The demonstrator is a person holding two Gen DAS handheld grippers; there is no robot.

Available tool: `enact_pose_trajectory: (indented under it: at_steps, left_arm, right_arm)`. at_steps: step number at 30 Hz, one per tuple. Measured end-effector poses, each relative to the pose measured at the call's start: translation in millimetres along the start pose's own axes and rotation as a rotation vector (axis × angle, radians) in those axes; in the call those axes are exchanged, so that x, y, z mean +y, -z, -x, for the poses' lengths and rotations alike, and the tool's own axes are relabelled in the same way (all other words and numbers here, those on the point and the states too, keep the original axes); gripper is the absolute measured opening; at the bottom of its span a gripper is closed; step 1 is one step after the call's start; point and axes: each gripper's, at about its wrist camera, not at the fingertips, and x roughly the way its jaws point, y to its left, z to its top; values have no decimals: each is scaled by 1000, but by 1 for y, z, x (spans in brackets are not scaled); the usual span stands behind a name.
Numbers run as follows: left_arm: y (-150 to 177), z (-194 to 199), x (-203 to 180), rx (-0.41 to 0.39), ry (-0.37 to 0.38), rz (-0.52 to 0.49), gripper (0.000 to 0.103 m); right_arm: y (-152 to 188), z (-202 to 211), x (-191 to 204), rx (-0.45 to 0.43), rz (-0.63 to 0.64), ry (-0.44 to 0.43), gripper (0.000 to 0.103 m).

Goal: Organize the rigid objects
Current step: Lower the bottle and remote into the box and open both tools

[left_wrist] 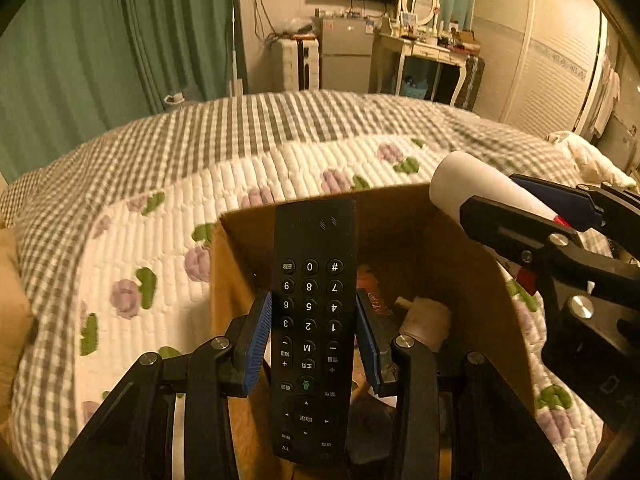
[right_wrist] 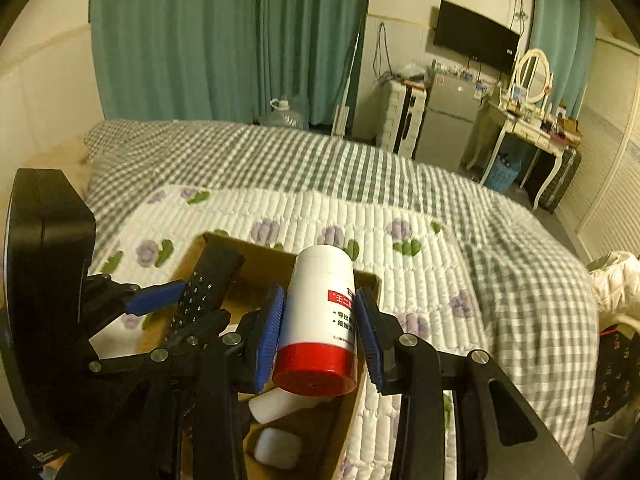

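My left gripper (left_wrist: 314, 338) is shut on a black remote control (left_wrist: 312, 320) and holds it over an open cardboard box (left_wrist: 228, 280) on the bed. The remote also shows in the right wrist view (right_wrist: 206, 288), gripped by the left gripper (right_wrist: 182, 304). My right gripper (right_wrist: 320, 332) is shut on a white bottle with a red cap (right_wrist: 320, 320), held over the box's (right_wrist: 368, 280) right side. The bottle (left_wrist: 476, 188) and right gripper (left_wrist: 560, 216) also show in the left wrist view. White items (right_wrist: 276, 444) lie inside the box.
The box sits on a bed with a quilted floral and grey-checked cover (right_wrist: 400, 208). Green curtains (right_wrist: 220, 40), a small fridge (right_wrist: 448, 120) and a white dressing table (right_wrist: 528, 128) stand beyond the bed. White clothing (right_wrist: 616, 280) lies at the right edge.
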Motion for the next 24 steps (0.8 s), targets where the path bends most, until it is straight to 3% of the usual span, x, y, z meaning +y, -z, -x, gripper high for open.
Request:
enact_pose_trajectory:
  at_steps: [8,12,14,15,16,24]
  left_arm:
    - [5,-27,-3,42,0,-28,41]
    - [8,-35,-3,60,-8,-21,43]
    - [8,-30,-4,47,-8,-22,51]
    - [8,-27,-4,43,-8,-20,56]
    - [7,-21,-5,34,-16,-19,57]
    - [-7,42,-1,-78,-45,-6,57]
  right_arm:
    - [16,-42,-7,50,-12,-19,36]
    - [21,-46,-7,16,-23,-45,36]
    - [20,-39,-7,-26,-25,-55,37]
    - [18,-35,-7,-26,-23,-41,43]
    - [16,-30,-8,-31,-25,-30,47]
    - [-1,40,-11,-114,-29,2,47]
